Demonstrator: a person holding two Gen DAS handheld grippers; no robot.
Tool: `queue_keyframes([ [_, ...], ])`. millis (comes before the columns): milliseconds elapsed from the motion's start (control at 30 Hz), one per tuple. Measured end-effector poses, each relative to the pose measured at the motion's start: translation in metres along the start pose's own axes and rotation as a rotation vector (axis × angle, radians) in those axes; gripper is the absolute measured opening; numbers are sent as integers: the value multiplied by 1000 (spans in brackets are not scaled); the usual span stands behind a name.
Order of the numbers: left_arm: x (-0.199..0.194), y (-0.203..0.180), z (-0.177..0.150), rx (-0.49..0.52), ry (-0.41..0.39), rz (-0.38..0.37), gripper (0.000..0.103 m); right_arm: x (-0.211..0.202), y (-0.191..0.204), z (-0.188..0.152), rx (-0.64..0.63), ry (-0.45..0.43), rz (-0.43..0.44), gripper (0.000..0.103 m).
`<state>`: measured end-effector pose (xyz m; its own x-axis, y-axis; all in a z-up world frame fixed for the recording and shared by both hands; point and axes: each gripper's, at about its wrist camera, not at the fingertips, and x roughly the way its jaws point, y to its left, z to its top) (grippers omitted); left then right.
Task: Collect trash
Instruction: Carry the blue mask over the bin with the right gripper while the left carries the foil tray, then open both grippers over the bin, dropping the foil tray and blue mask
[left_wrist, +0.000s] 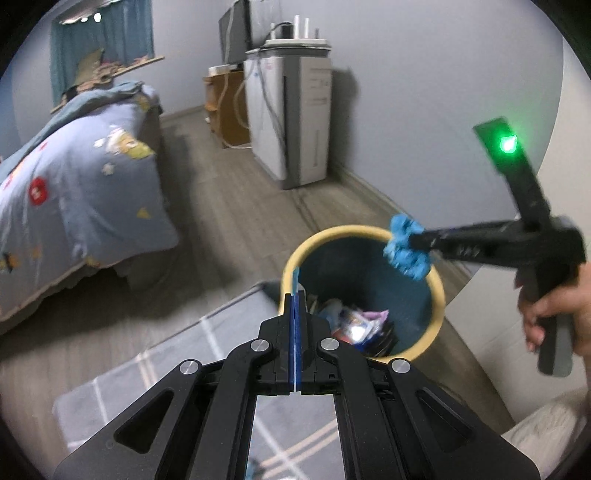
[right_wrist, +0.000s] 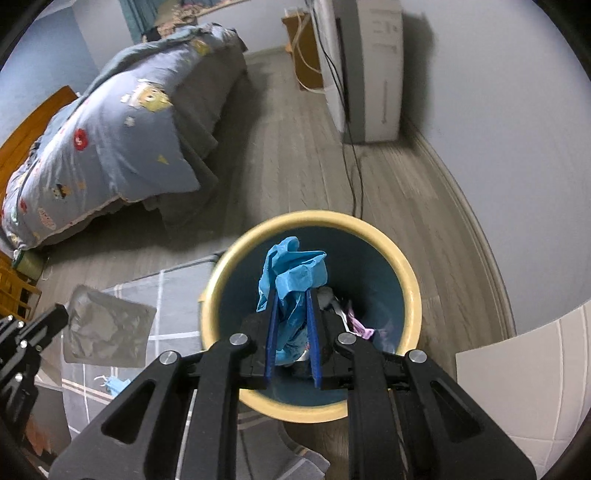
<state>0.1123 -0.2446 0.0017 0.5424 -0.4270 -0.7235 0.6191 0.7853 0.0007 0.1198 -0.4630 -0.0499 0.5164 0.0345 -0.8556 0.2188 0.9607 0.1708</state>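
A teal bin with a yellow rim (right_wrist: 410, 280) stands on the floor and has wrappers at its bottom (left_wrist: 358, 328). My right gripper (right_wrist: 291, 295) is shut on a crumpled blue wad (right_wrist: 291, 273) and hangs over the bin's mouth. In the left wrist view this gripper (left_wrist: 415, 238) holds the wad (left_wrist: 404, 254) above the far rim (left_wrist: 439, 295), with a hand (left_wrist: 546, 314) on its handle. My left gripper (left_wrist: 295, 299) is shut on a thin silver wrapper, seen edge-on (left_wrist: 295, 278) beside the bin's near rim. The right wrist view shows that wrapper (right_wrist: 107, 332) flat, hanging from the left gripper (right_wrist: 61, 312).
A bed with a blue quilt (right_wrist: 122, 140) fills the left. A grey rug with white lines (right_wrist: 177, 295) lies beside the bin, with a small blue scrap (right_wrist: 116, 384) on it. A white cabinet (right_wrist: 373, 74) stands against the wall, and a cable (right_wrist: 356, 177) runs along the floor.
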Motion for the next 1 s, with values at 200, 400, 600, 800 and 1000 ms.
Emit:
queue_keyframes([
  [200,38,-25,10,19,26,-52,1,25,-29,1,37,48,-27,14],
  [400,77,-39,2,8,62,-75,1,48,-36,-5,47,90,-50,14],
  [600,106,-59,-11,38,107,-81,1,63,-35,-9,25,117,-78,14],
  [800,119,-67,-20,47,129,-80,1,68,-46,-7,53,88,-63,14],
  [1000,126,-70,-24,55,140,-80,1,68,-55,-3,82,39,-55,14],
])
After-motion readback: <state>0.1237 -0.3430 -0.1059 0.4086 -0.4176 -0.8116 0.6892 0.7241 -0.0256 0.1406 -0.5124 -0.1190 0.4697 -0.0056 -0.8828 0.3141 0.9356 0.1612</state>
